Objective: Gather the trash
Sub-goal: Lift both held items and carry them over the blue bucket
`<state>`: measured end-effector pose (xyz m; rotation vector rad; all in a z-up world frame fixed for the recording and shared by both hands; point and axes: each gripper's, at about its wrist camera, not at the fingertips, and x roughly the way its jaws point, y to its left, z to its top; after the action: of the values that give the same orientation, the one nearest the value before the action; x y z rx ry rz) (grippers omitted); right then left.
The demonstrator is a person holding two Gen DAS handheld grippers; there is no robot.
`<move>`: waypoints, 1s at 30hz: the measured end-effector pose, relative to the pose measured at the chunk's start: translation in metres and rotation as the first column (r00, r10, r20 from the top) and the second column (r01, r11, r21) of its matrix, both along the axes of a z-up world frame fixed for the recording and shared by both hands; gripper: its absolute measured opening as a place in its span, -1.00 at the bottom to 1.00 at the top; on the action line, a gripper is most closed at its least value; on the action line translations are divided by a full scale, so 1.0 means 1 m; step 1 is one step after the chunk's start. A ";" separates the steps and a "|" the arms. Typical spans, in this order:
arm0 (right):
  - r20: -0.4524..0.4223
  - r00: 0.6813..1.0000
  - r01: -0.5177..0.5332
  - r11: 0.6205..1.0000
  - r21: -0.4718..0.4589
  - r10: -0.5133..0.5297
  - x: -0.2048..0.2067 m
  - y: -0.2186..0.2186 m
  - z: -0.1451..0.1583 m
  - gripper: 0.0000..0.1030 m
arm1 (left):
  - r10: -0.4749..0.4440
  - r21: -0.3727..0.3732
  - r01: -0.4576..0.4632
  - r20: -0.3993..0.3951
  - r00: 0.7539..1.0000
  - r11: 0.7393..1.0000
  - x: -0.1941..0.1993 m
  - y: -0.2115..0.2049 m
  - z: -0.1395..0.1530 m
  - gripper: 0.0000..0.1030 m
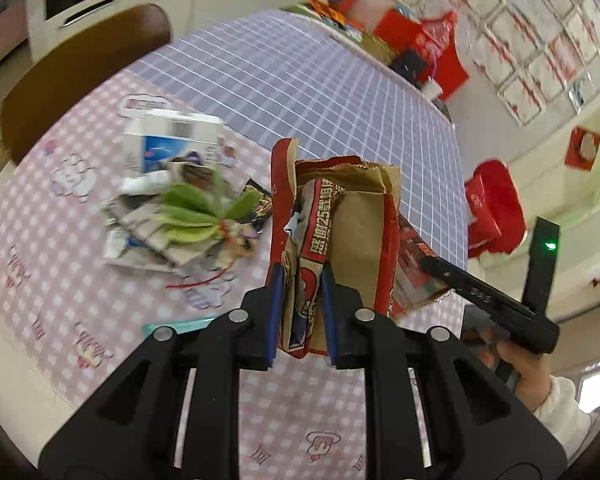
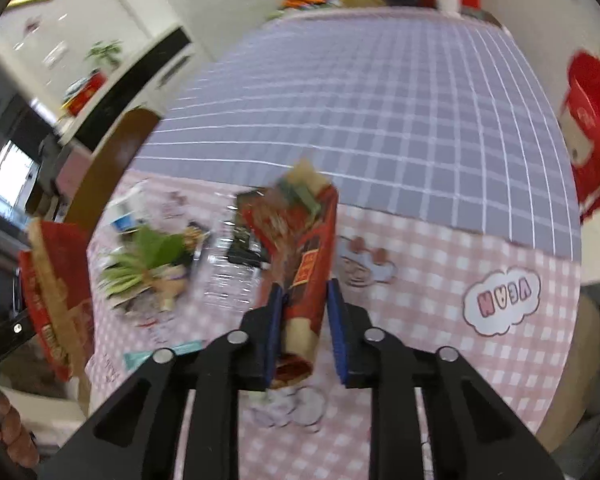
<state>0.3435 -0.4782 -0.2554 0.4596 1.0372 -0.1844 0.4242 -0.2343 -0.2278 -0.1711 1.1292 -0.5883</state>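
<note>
My left gripper (image 1: pixel 300 280) is shut on the edge of a red and brown paper bag (image 1: pixel 352 232), held open and upright above the table. My right gripper (image 2: pixel 306 292) is shut on a crumpled red wrapper (image 2: pixel 300 248) held above the table. The right gripper also shows in the left wrist view (image 1: pixel 428 268), its tip at the bag's right side. The bag shows at the left of the right wrist view (image 2: pixel 56 292). A trash pile with green leaves (image 1: pixel 196 212), newspaper scraps (image 1: pixel 140 232) and a white and blue carton (image 1: pixel 168 144) lies on the table to the left.
The table has a pink checked cloth (image 1: pixel 60 280) near me and a purple grid cloth (image 1: pixel 320 92) farther off. Red boxes (image 1: pixel 420 40) stand at the far edge. A brown chair (image 1: pixel 80 72) is at the left, a red bag (image 1: pixel 496 208) at the right.
</note>
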 end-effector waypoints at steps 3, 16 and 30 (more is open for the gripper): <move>0.020 0.999 -0.047 0.998 -0.041 0.048 -0.008 0.027 0.023 -0.79 | 0.041 -0.027 -0.040 0.015 0.999 0.999 -0.010 0.035 0.009 -0.65; 0.110 0.989 -0.063 0.957 -0.282 0.097 -0.033 0.148 0.085 -0.80 | 0.080 -0.087 -0.076 0.047 0.996 0.993 -0.059 0.152 0.025 -0.65; 0.100 0.791 -0.604 0.796 -0.031 0.604 0.016 0.462 0.030 -0.80 | 0.410 0.000 -0.410 -0.013 0.912 0.912 -0.106 0.377 -0.020 -0.65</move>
<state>0.3591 -0.0158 -0.2254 0.1154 1.0325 0.4161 0.3182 0.1426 -0.2478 -0.4048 1.0640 -0.2130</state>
